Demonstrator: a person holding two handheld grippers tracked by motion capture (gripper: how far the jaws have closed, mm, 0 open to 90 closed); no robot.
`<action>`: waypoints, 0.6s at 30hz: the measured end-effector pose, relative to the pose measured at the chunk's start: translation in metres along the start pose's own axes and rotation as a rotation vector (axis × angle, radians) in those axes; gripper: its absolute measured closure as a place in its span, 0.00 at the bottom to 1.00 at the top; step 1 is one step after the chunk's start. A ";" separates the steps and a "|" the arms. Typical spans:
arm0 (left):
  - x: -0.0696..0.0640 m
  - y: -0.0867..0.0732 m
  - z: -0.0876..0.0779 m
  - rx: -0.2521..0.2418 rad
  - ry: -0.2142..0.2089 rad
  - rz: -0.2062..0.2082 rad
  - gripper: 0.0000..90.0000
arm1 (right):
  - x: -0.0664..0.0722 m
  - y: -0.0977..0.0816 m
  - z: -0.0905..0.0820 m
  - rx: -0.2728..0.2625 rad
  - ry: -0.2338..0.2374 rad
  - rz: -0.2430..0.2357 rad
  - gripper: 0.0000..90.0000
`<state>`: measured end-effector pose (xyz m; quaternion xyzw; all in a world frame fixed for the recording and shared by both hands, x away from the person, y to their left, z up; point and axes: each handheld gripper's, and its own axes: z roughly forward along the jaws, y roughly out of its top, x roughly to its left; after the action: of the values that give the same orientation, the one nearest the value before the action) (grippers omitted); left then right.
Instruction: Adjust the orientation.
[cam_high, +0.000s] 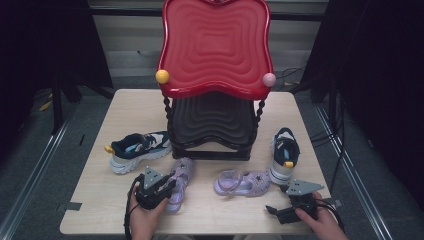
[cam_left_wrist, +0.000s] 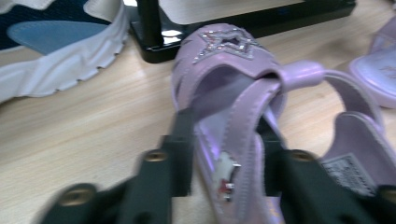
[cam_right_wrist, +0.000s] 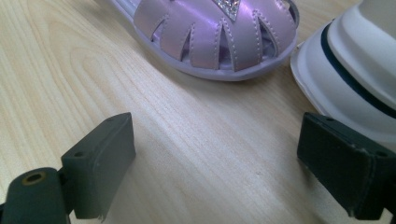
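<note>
A pale wood-grain tabletop (cam_high: 125, 107) stands on a grey floor, with dark curtains to either side, a light panelled wall behind and cables trailing on the floor at the right. At the back middle of the tabletop stands a two-tier shoe rack (cam_high: 215, 100): a red rippled upper tray tilted toward the camera, a black rippled tray beneath it, twisted black posts, and two knobs on the front corners, one yellow (cam_high: 162, 76) and one pink (cam_high: 269, 79).

Four shoes lie on the tabletop, in two pairs. One navy-and-white sneaker (cam_high: 137, 150) lies left of the rack, the other sneaker (cam_high: 284, 155) right of it. One lilac sandal (cam_high: 181, 180) lies in front of the rack toward the left; the second sandal (cam_high: 242, 182) lies toward the right, its toe just beside the right sneaker.

There are two grippers, one in each hand. The left gripper (cam_left_wrist: 229, 144) is closed on the left sandal's strap, a jaw on each side of it; the silver star on the sandal's front shows beyond. The right gripper (cam_right_wrist: 217, 158) rests low at the tabletop's near right edge, its jaws spread wide with nothing between them, pointing at the second sandal's toe and the sneaker sole.
</note>
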<state>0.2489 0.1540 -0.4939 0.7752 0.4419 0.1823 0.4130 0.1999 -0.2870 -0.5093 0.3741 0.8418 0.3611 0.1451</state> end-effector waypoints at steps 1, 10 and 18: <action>0.000 0.000 0.000 0.000 0.000 0.000 0.86 | 0.000 0.000 0.000 0.000 0.000 0.000 0.12; -0.007 0.003 -0.002 -0.018 -0.018 0.048 0.90 | 0.000 0.000 0.000 0.000 0.000 0.001 0.12; -0.014 0.013 -0.009 -0.071 -0.029 0.071 0.89 | 0.000 0.000 0.000 0.000 0.000 0.001 0.12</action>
<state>0.2422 0.1429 -0.4775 0.7778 0.4016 0.2010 0.4398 0.1999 -0.2870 -0.5092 0.3745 0.8416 0.3611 0.1448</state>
